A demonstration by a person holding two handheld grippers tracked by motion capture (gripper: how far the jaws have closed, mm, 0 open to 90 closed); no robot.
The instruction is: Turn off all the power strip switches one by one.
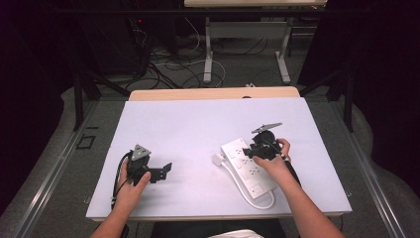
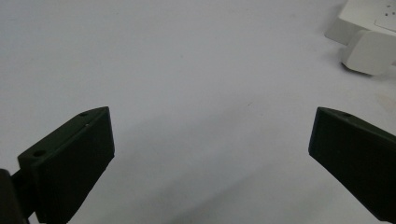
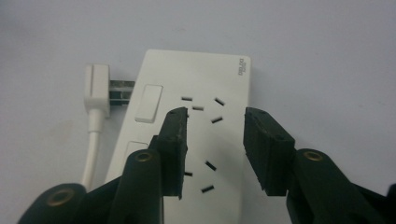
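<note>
While flat, white power strip, slotted sockets, rocker switches

A pale lavender sheet covers the desk, whose wooden edge shows along the far side. Beyond it, on the grey floor, tangled cables lie beside the white legs of a second desk (its top barely visible).
</note>
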